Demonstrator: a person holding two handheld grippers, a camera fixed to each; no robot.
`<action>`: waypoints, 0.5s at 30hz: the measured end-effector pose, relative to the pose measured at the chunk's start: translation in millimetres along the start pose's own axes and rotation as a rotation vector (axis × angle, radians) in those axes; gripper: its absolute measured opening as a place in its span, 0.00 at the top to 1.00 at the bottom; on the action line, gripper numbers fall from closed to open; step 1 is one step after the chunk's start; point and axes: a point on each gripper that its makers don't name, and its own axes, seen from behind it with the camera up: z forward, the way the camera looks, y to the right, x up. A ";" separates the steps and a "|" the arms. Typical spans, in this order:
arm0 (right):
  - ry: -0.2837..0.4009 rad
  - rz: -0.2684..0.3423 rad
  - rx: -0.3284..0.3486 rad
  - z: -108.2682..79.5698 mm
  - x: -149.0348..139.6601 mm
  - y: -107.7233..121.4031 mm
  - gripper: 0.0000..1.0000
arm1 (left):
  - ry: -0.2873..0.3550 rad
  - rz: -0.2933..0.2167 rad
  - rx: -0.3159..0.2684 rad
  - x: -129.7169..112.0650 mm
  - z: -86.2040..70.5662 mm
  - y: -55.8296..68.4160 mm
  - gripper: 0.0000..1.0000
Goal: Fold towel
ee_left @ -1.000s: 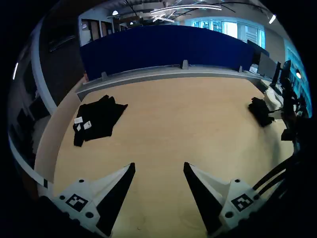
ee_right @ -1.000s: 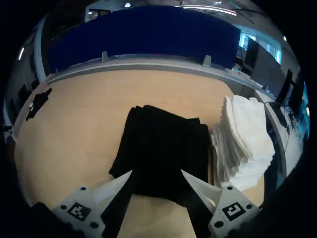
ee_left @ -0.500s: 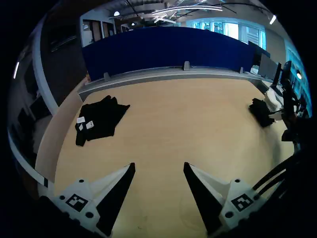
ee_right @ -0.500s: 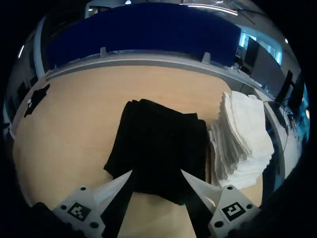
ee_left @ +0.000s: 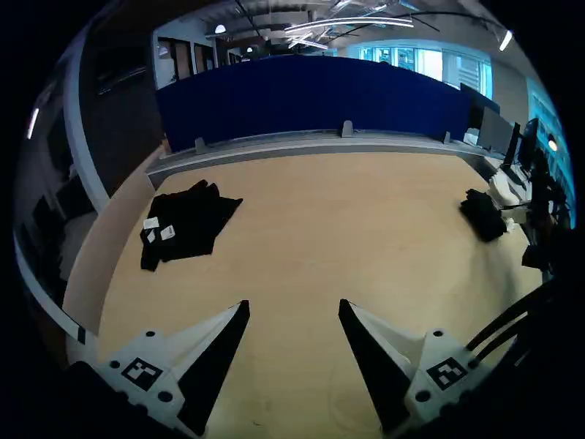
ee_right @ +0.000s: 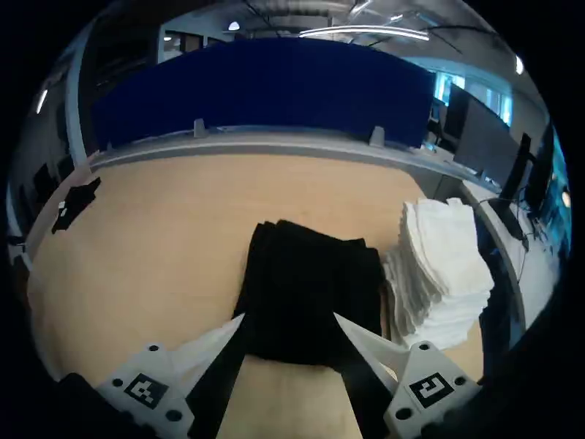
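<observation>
In the left gripper view a loose black towel [ee_left: 183, 227] with small white tags lies crumpled at the table's far left. My left gripper [ee_left: 292, 307] hovers open over bare wood, well short of that towel. In the right gripper view a stack of folded black towels [ee_right: 314, 293] lies straight ahead. My right gripper [ee_right: 289, 320] is open, its fingertips level with the stack's near edge and nothing pinched between them. The same loose towel [ee_right: 73, 205] appears small at the far left, and the black stack [ee_left: 482, 214] at the far right of the left gripper view.
A pile of folded white towels [ee_right: 439, 278] stands right beside the black stack, near the table's right edge. A blue partition [ee_left: 314, 95] closes the back of the wooden table [ee_left: 336, 219]. Monitors [ee_right: 468, 139] stand to the right.
The right gripper has drawn back and lifted slightly from the black stack, which looks smaller now. The left gripper's view has tipped up a little; both grippers stay open.
</observation>
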 end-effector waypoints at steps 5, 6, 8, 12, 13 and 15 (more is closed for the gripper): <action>0.102 0.020 0.004 -24.1 28.6 -19.8 0.19 | 0.027 -0.013 -0.011 4.8 1.8 2.6 0.10; 0.122 0.025 0.002 -28.7 34.0 -23.0 0.14 | 0.032 -0.013 -0.013 6.2 2.2 3.1 0.10; 0.169 0.037 0.001 -38.7 45.8 -29.5 0.03 | 0.051 -0.011 -0.017 10.8 2.6 4.3 0.10; 0.257 0.060 0.004 -59.9 67.0 -41.6 0.00 | 0.087 -0.006 -0.021 19.8 3.2 5.4 0.10; 0.277 0.067 0.005 -65.5 71.4 -44.5 0.00 | 0.098 -0.007 -0.022 22.6 3.2 5.5 0.10; 0.309 0.079 0.005 -75.5 78.8 -49.4 0.00 | 0.117 -0.010 -0.026 27.6 3.3 5.8 0.10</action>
